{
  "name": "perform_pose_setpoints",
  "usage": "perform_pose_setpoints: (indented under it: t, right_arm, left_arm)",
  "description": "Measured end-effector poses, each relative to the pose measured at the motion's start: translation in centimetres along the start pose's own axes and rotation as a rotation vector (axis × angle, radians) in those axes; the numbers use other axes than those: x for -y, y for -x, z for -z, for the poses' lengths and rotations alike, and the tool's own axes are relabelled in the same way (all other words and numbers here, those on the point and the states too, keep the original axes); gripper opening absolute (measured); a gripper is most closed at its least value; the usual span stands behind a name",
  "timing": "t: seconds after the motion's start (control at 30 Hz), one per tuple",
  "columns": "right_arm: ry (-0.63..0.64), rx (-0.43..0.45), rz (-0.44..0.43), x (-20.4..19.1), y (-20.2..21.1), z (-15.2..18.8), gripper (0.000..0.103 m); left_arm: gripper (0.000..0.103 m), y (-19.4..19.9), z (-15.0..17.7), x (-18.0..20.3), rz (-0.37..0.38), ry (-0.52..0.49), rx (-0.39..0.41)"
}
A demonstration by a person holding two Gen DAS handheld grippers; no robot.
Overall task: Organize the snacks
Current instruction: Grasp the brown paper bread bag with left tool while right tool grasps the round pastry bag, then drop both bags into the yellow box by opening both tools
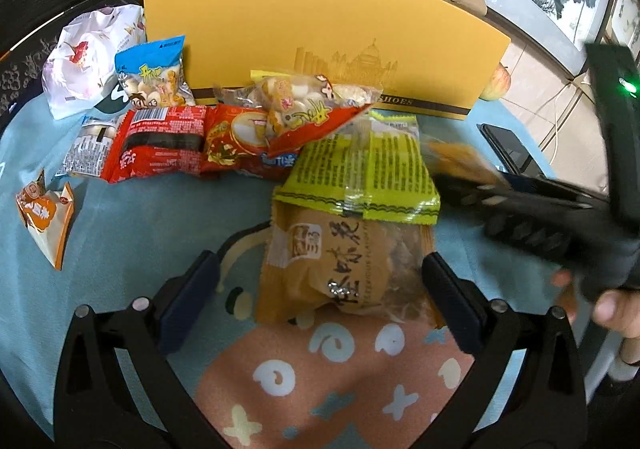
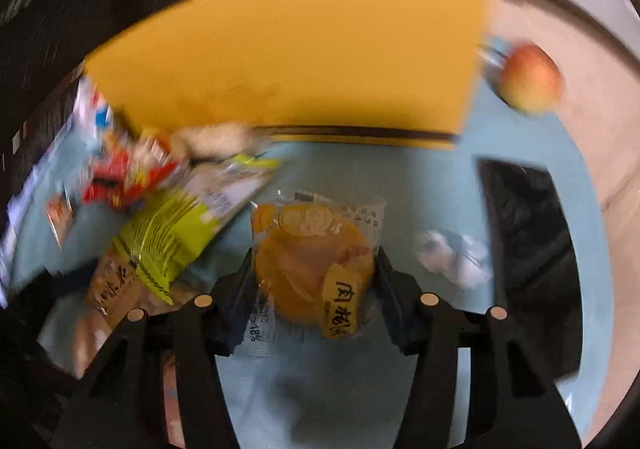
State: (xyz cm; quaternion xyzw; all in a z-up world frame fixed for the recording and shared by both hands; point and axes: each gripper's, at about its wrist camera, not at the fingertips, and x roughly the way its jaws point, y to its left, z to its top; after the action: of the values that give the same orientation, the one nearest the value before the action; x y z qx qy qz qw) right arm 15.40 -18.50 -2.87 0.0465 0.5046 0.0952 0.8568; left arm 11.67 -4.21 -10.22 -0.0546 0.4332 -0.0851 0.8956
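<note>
A brown bun packet (image 1: 344, 269) lies on the blue mat between the fingers of my left gripper (image 1: 320, 263), which stands open; its left pad is clear of the wrapper. A lime-green packet (image 1: 360, 173) overlaps the brown packet's far end. Behind these lie red packets (image 1: 160, 149), a clear bag of small biscuits (image 1: 296, 97), a blue bag (image 1: 154, 73) and a white bag (image 1: 88, 57). An orange triangular packet (image 1: 46, 217) sits at the left. My right gripper (image 2: 314, 259) is shut on a clear-wrapped orange cake packet (image 2: 312, 261), pads against both sides. It appears blurred in the left wrist view, right gripper (image 1: 472, 185).
A yellow shoe box (image 1: 320, 33) stands upright behind the snacks, with an apple (image 2: 530, 79) past its right end. A black flat device (image 2: 528, 249) lies at the mat's right edge, a crumpled white wrapper (image 2: 452, 257) beside it. A hand (image 1: 616, 309) holds the right gripper.
</note>
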Motion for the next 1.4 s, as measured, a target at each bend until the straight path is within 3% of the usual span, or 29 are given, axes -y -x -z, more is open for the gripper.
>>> perform_pose_setpoints:
  t: [0.17,0.37,0.5,0.57,0.6,0.67,0.7,0.77,1.1,1.4]
  right_arm:
    - [-0.078,0.054,-0.046,2.4,2.5,0.1,0.056]
    - [-0.048,0.037,-0.076,1.9,2.7,0.0,0.056]
    - [-0.038,0.044,-0.082,1.8,2.3,0.8,0.056]
    - [-0.036,0.045,-0.076,1.7,2.3,0.7,0.056]
    - [-0.035,0.045,-0.073,1.5,2.2,0.8,0.056]
    - [-0.034,0.051,-0.071,1.5,2.4,0.7,0.056]
    - [-0.032,0.055,-0.072,1.3,2.4,0.7,0.056]
    - [-0.029,0.064,-0.074,1.2,2.7,0.7,0.056]
    - [-0.018,0.111,-0.093,0.8,3.9,0.7,0.056]
    - [-0.001,0.239,-0.121,-0.3,8.4,-0.2,0.056]
  left_arm:
    - [0.101,0.1,0.0,0.4,-0.023,-0.023,-0.007]
    - [0.101,-0.1,-0.4,2.2,0.037,-0.053,-0.009]
    - [0.101,-1.3,-0.4,3.9,-0.066,-0.121,-0.040]
    - [0.089,-1.1,-0.3,4.2,-0.092,-0.138,-0.034]
    - [0.071,-0.6,-0.4,4.1,-0.068,-0.128,-0.011]
    - [0.066,0.1,-0.3,3.3,-0.009,-0.109,-0.005]
    - [0.064,0.4,-0.1,3.1,-0.023,-0.118,0.004]
    - [0.063,1.3,0.3,3.0,-0.062,-0.139,0.025]
    - [0.063,7.1,0.0,0.6,-0.043,-0.097,0.125]
    - [0.064,10.1,-3.9,-0.3,-0.015,-0.068,0.187]
